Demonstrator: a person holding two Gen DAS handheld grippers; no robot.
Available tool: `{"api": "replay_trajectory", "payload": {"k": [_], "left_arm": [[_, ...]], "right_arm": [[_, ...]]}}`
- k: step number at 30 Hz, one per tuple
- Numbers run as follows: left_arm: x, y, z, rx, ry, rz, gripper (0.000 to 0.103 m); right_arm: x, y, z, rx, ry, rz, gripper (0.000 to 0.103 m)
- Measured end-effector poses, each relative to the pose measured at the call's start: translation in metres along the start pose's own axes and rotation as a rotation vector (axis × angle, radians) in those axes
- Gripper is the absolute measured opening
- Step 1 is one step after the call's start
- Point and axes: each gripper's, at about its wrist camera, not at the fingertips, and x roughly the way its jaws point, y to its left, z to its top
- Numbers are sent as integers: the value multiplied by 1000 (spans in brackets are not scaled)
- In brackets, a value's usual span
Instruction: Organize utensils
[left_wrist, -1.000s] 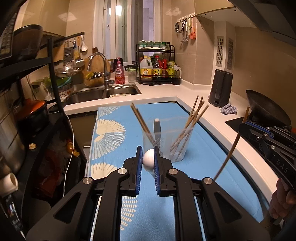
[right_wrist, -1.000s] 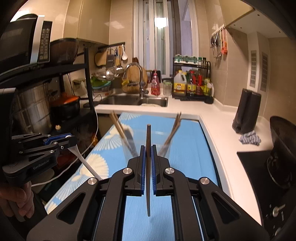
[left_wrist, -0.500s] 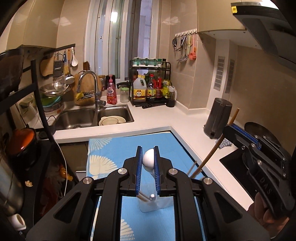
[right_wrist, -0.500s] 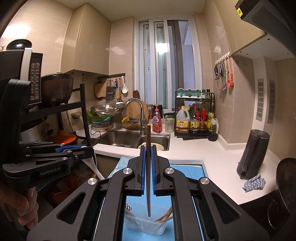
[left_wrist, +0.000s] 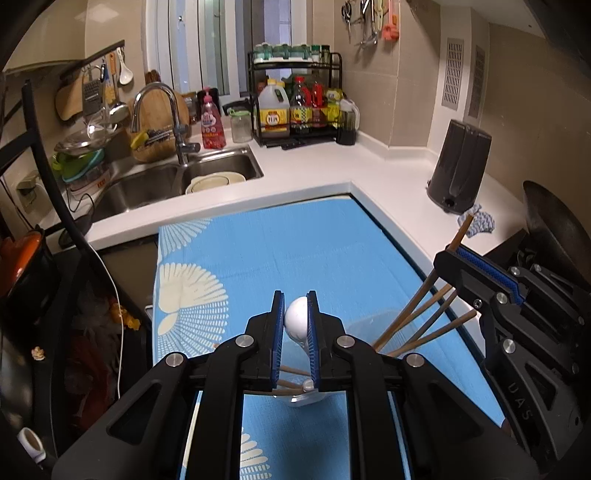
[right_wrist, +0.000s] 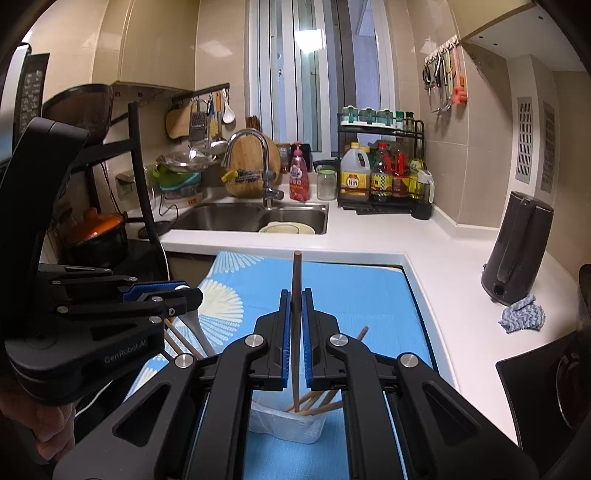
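The left gripper (left_wrist: 296, 325) was clenched on a white ceramic spoon (left_wrist: 296, 320), its rounded end pinched between the blue pads above the clear plastic cup (right_wrist: 286, 424). The right gripper (right_wrist: 296, 332) was clamped on a long brown wooden chopstick (right_wrist: 296, 295), held upright with its lower tip inside that cup among the other wooden chopsticks (right_wrist: 317, 402). The cup stood on the blue fan-patterned mat (left_wrist: 295, 251) beside the white countertop (left_wrist: 388, 173).

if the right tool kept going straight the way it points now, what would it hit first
Probably the clear cup just below the right tool; its held chopstick already dips among the chopsticks inside. Depth is uncertain.
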Motion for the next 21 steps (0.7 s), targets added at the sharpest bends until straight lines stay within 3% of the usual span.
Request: {"api": "replay_trajectory", "payload": {"k": [8, 11, 16, 21], "left_arm": [[2, -4, 0, 17, 14, -1, 14], [-9, -4, 2, 20, -17, 5, 31], [-31, 0, 5, 1, -57, 0, 32], [-66, 2, -1, -19, -138, -1, 49]], "right_arm": [[5, 0, -5, 0, 30, -20, 7], [1, 0, -4, 3, 34, -37, 12], [-9, -1, 1, 12, 31, -56, 26], [-28, 2, 4, 5, 17, -69, 38]]}}
